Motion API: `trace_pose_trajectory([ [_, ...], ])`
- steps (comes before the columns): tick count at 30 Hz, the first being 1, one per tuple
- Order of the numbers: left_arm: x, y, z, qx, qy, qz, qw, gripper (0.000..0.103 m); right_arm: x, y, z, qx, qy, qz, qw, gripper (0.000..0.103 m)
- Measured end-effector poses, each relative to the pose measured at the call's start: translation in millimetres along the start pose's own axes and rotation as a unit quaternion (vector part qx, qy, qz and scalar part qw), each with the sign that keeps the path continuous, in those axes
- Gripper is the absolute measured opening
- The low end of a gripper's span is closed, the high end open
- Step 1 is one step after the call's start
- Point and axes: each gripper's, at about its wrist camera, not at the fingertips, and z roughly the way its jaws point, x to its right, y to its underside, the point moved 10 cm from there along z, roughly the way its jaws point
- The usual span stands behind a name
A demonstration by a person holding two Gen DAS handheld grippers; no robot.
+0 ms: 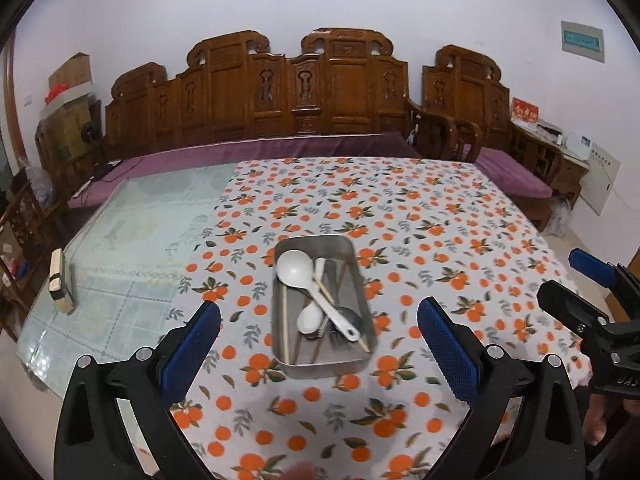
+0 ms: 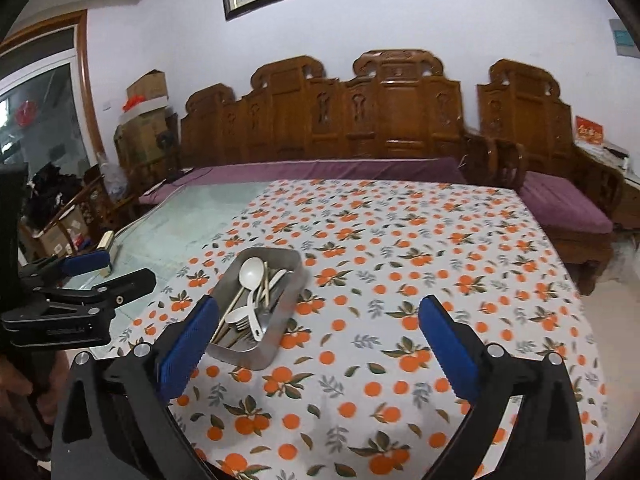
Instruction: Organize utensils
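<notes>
A metal tray [image 1: 356, 362] sits on the orange-print tablecloth and also shows in the right wrist view [image 2: 288, 304]. It holds a large white spoon [image 1: 298, 270], a smaller white spoon [image 1: 311, 316], wooden chopsticks [image 1: 285, 320] and a metal fork, all piled together. My left gripper [image 1: 320, 320] is open, above the table with the tray between its fingers. My right gripper [image 2: 320, 320] is open and empty, to the right of the tray; it also shows at the left wrist view's right edge [image 1: 576, 284].
The tablecloth [image 1: 440, 240] covers the right part of a glass-topped table [image 1: 132, 220]. A small wooden block [image 1: 60, 284] lies on the glass at the left. A carved wooden sofa [image 1: 280, 92] with purple cushions stands behind the table.
</notes>
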Motion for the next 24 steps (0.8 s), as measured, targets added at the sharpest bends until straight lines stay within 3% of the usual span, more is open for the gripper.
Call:
trace_pose_trajectory([
  [24, 40.8, -51.7, -103.4, 0.104, 0.024, 0.009, 0.9943, 0.095, 21.4, -54.7, -106.1, 0.106, 0.049, 0.006, 0.993, 0.100],
])
